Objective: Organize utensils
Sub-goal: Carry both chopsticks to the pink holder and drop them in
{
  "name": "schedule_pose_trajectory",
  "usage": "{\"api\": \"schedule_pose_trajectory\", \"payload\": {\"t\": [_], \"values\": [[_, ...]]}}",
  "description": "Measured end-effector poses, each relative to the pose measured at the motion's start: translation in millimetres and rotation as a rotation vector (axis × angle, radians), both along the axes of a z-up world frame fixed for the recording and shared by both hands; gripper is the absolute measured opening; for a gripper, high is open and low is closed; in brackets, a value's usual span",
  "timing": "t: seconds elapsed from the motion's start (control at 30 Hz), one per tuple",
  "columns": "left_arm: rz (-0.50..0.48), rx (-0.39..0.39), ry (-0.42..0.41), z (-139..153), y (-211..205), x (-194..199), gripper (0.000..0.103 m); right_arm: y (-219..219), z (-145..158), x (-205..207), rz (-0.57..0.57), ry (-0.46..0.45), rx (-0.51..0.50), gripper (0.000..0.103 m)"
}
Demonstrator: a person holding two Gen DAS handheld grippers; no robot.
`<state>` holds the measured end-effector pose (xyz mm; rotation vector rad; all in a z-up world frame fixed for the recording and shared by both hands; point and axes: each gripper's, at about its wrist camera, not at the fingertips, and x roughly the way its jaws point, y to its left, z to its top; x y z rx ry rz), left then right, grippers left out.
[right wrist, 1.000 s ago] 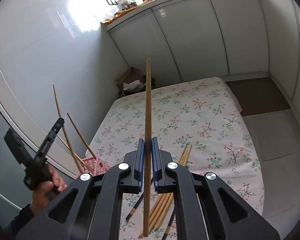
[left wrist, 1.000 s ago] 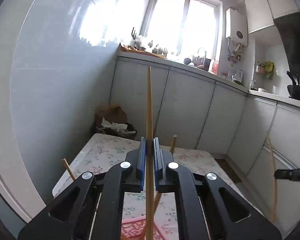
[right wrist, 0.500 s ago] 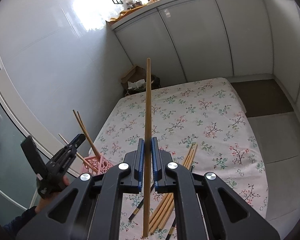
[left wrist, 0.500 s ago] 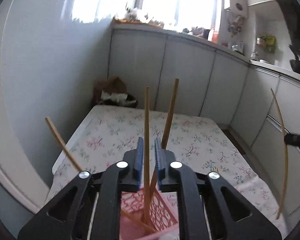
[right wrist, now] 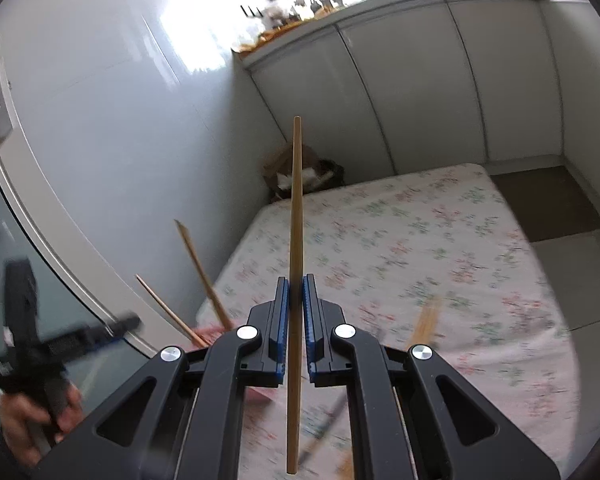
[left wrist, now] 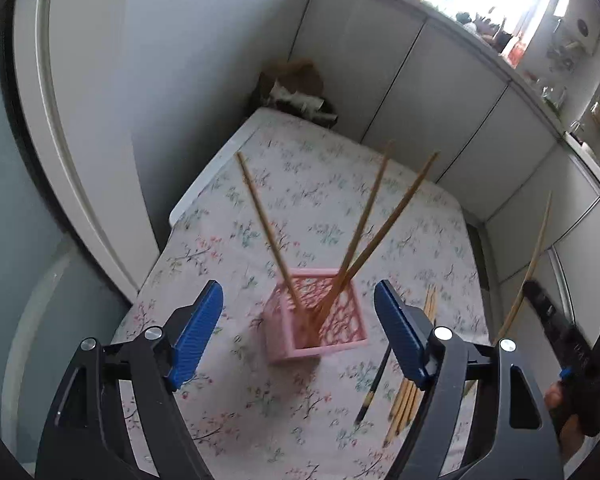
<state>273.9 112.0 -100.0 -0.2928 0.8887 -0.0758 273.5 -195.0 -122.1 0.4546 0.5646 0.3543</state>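
Organizing utensils: delivery of chopsticks to the pink basket (left wrist: 316, 316), which stands on the flower-patterned bench (left wrist: 324, 200) and serves here as landmark. Three bamboo chopsticks (left wrist: 360, 236) already lean in the basket, fanned outward from its floor. The left tool (left wrist: 299, 334) hangs above the basket's near rim; its jaws have just been opening and now stand spread wide, with nothing between the blue pads. To the right of the basket, a loose bundle of chopsticks (left wrist: 410, 392) and one dark chopstick (left wrist: 374, 386) lie flat on the bench. The right tool (right wrist: 296, 320), farther right of the basket, is pressed together on a single bamboo chopstick (right wrist: 295, 240), pinched near its lower third and held nearly upright. For a clean drop, the held stick's lower tip should probably be brought over the basket's open mouth, clear of the leaning sticks, and lowered inside the rim before the pads part. Releasing too high risks a bounce out, or tipping the light basket.
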Motion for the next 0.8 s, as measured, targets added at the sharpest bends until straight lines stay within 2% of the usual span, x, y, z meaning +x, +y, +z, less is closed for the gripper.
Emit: {"api": "schedule_pose_trajectory", "payload": {"t": [0.13,0.27,0.4,0.53,0.8], "values": [[0.011,0.015,-0.017,2.6,11.8,2.7,0.075,30.6,14.9,4.7,-0.010,-0.072,-0.004,0.007],[0.008,0.028,-0.007,0.9,14.4,5.1,0.075,57.4,27.1,16.6,-0.010,-0.140,0.057,0.007],[0.005,-0.005,-0.008,4.9,18.3,8.6,0.075,94.9,25.8,31.7,-0.016,-0.190,-0.005,0.007],[0.046,-0.013,-0.008,5.6,32.7,10.8,0.076,116.3,2.5,44.4,-0.026,-0.183,-0.033,0.007],[0.046,-0.033,0.001,4.5,36.0,14.2,0.076,133.4,-38.4,46.7,-0.013,-0.135,-0.114,0.007]]}}
